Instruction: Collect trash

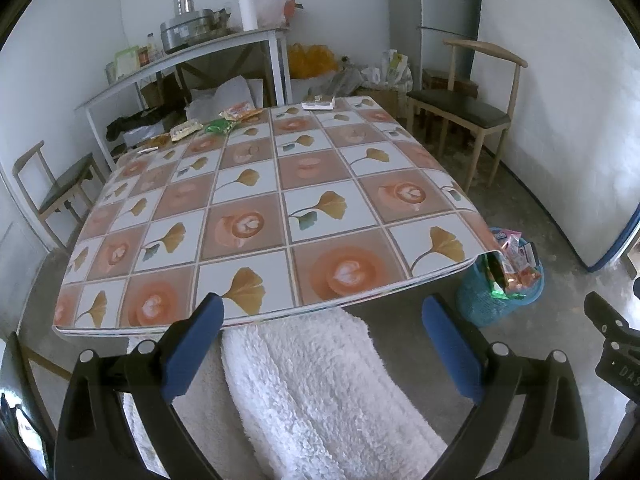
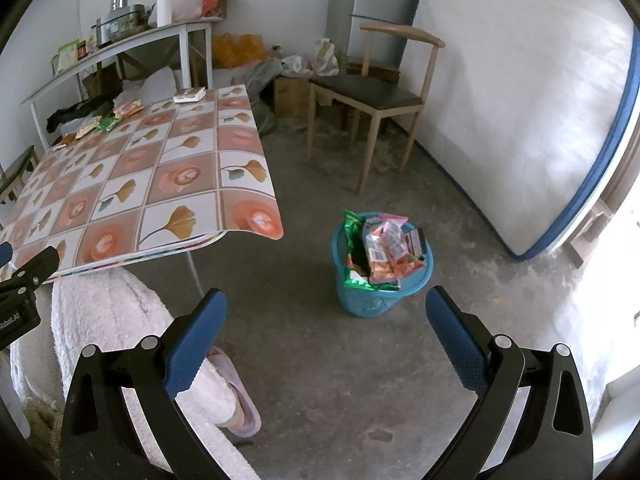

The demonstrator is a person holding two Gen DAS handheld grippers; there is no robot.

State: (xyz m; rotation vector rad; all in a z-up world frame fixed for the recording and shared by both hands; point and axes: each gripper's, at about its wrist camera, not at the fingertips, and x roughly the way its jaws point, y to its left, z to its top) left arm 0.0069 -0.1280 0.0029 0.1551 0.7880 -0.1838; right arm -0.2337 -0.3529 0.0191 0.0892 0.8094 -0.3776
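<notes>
Tablecloth (image 1: pixel 256 208) in a checked pattern of ginkgo leaves and latte cups covers the table across the left wrist view. Snack wrappers (image 1: pixel 208 124) lie along the table's far left edge, with a small white box (image 1: pixel 318 104) at its far right corner. The left gripper (image 1: pixel 322 322) hangs just off the table's near edge, jaws spread wide and holding nothing, above a person's white fleece-clad legs (image 1: pixel 312 392). A wooden chair (image 1: pixel 464 108) stands beyond the table's right side.

In the right wrist view, a blue plastic basket (image 2: pixel 382 300) stands on the bare concrete floor (image 2: pixel 360 380) just right of the table's near corner, heaped with snack packets (image 2: pixel 384 248). The right gripper (image 2: pixel 320 320) hovers near the basket, jaws wide and empty. A white side table (image 2: pixel 120 48) against the wall behind the table carries a steel pot (image 2: pixel 120 20) and a paper roll (image 2: pixel 164 7).
</notes>
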